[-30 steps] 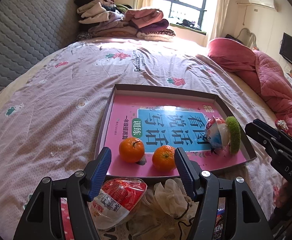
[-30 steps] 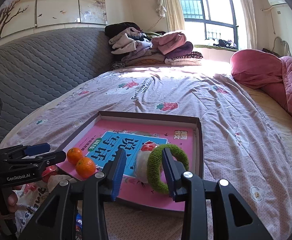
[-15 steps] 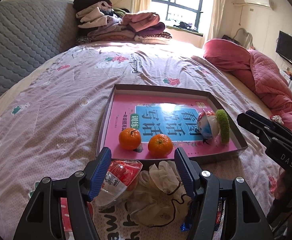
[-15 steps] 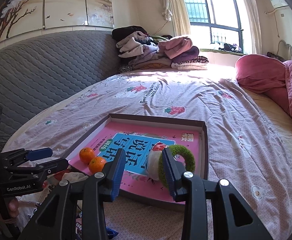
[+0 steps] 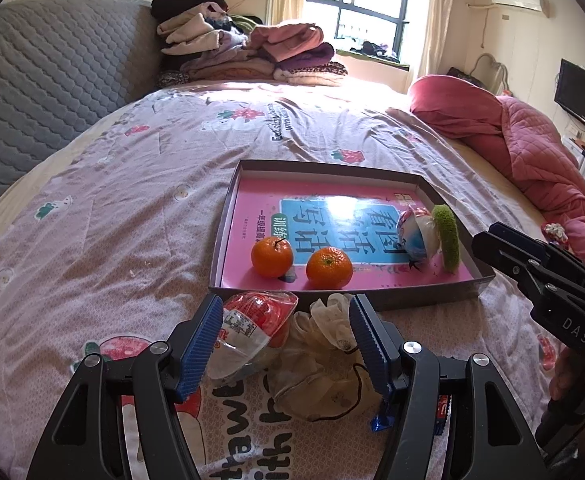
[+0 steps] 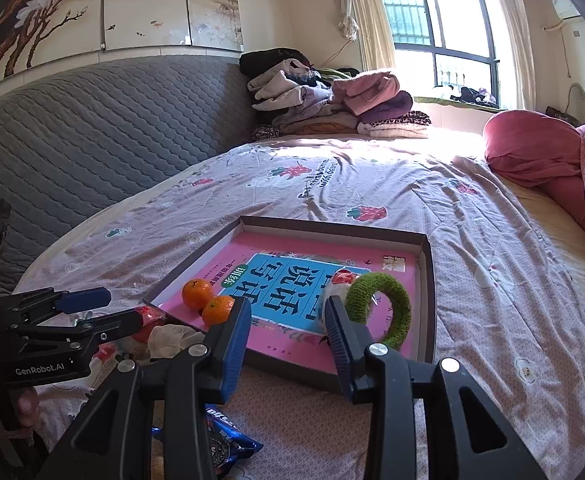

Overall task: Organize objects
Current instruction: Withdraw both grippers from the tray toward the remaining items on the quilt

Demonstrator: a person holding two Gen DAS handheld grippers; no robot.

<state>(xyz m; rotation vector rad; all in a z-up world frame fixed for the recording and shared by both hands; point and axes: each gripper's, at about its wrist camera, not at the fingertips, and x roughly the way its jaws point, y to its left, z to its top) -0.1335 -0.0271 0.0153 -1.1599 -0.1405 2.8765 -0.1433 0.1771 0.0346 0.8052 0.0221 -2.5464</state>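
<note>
A shallow brown tray (image 5: 324, 168) lies on the bed with a pink book (image 5: 260, 204) flat inside it. On the book sit two oranges (image 5: 271, 257) (image 5: 329, 267), a wrapped ball (image 5: 414, 232) and a green fuzzy ring (image 5: 446, 236). My left gripper (image 5: 286, 320) is open above a red snack packet (image 5: 252, 316) and a white pouch (image 5: 324, 352), both in front of the tray. My right gripper (image 6: 288, 320) is open and empty, short of the tray's near rim (image 6: 292, 372), with the green ring (image 6: 388, 304) just beyond its right finger.
A blue biscuit packet (image 6: 220, 440) lies under the right gripper. Folded clothes (image 5: 252, 56) are piled at the head of the bed beside a grey padded headboard (image 5: 32, 80). A pink quilt (image 5: 524, 140) is heaped along the right side.
Both grippers have drawn back from the tray. More of the red packet and white pouch shows between the left fingers. The right fingers have come away from the green ring.
</note>
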